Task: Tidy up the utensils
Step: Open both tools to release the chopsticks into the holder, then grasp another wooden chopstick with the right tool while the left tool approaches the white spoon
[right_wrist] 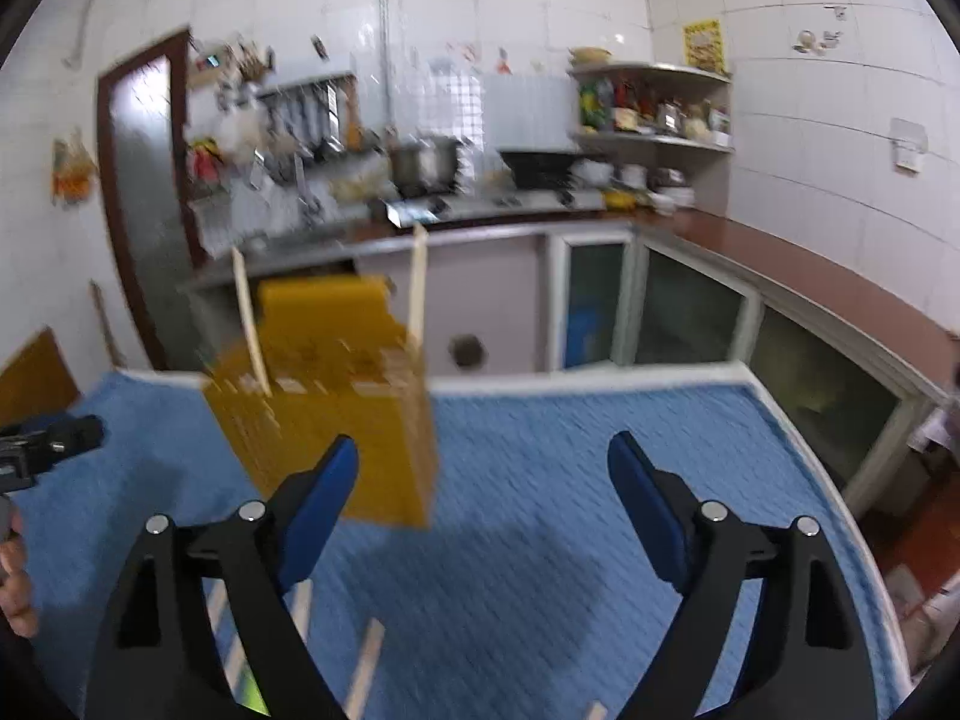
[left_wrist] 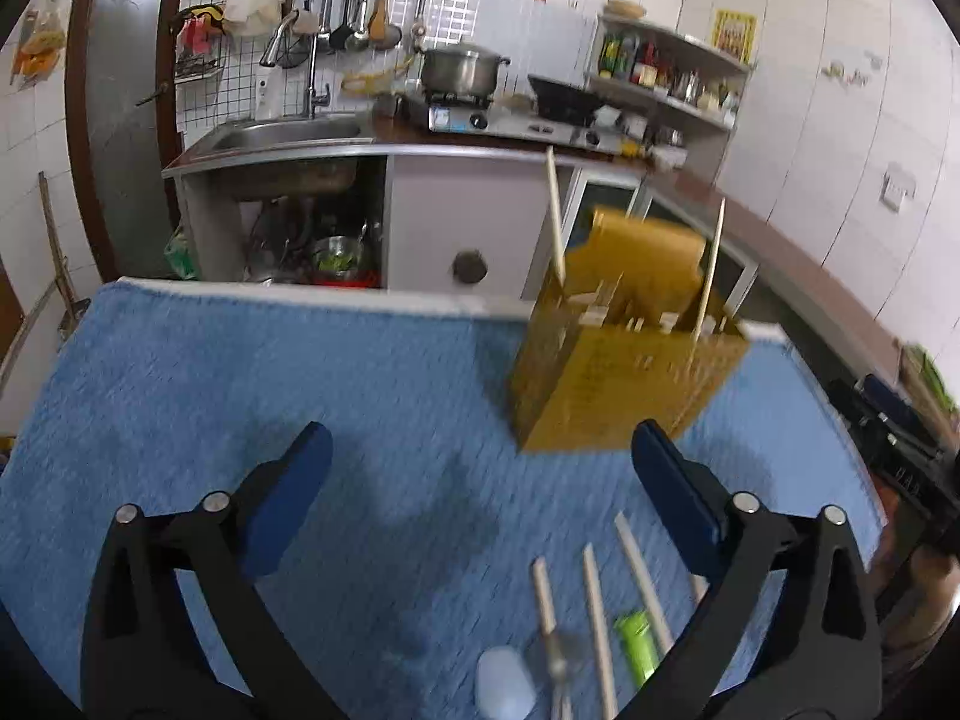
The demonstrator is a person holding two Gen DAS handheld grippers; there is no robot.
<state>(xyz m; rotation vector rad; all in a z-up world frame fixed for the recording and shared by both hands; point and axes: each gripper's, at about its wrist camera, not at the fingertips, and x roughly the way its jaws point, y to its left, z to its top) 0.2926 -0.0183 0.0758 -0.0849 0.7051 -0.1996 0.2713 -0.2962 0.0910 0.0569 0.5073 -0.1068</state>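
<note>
A yellow perforated utensil holder (left_wrist: 624,360) stands upright near the far edge of a table covered by a blue towel (left_wrist: 270,390). Two pale chopsticks (left_wrist: 555,216) rise from it, long axes near vertical and leaning slightly apart. More loose chopsticks (left_wrist: 594,618) lie flat near the table's near edge, long axes running roughly from the near edge toward the far one, beside a green-handled utensil (left_wrist: 637,642), a white-handled one (left_wrist: 504,681) and a metal piece too blurred to identify.

The left gripper (left_wrist: 480,462) hovers above the towel with its blue-padded fingers (left_wrist: 300,480) spread wide, holding nothing. The right gripper (right_wrist: 483,474) is likewise spread wide and empty, with the holder (right_wrist: 336,408) ahead on its left.

Beyond the table is a white-tiled kitchen with a steel sink (left_wrist: 288,132), a pot (left_wrist: 462,69) on a gas stove, and a corner shelf of bottles (left_wrist: 666,72).
</note>
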